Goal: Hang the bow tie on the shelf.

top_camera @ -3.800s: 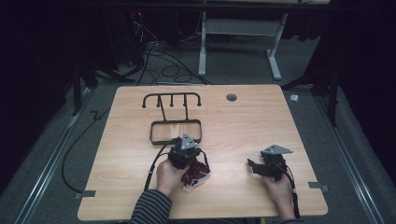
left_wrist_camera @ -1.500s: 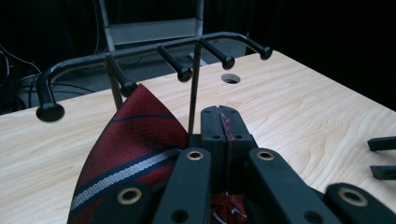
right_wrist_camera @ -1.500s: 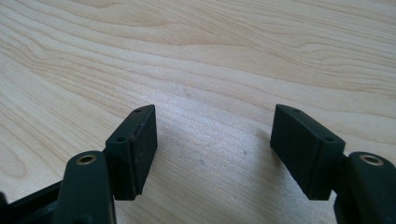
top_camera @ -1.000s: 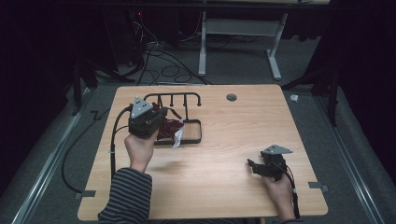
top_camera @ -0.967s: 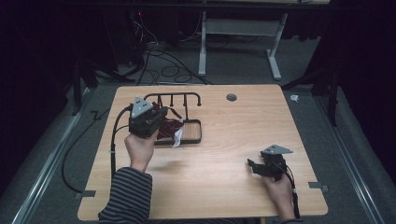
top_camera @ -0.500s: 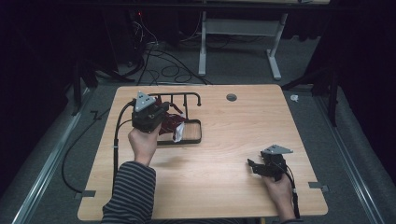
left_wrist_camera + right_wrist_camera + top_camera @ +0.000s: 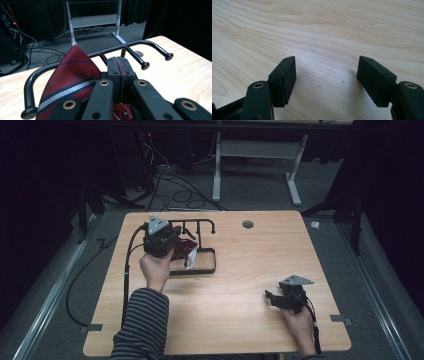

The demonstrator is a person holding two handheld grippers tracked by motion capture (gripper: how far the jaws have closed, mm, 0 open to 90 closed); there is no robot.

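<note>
The left hand-held gripper [image 7: 119, 72], clamped on a red striped tie [image 7: 70, 75], holds it just before the black rack's [image 7: 140, 45] pegs; hanging remains. The right hand-held gripper [image 7: 327, 80] rests apart on the tabletop [image 7: 324, 25].

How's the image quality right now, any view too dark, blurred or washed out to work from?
High view: table evenly lit, surroundings almost black, picture soft; the tie is a dark red patch by the rack. Left gripper view: sharp, weave clear on the tie. Right gripper view: wood grain crisp, mild bright sheen between the open tool pads.
</note>
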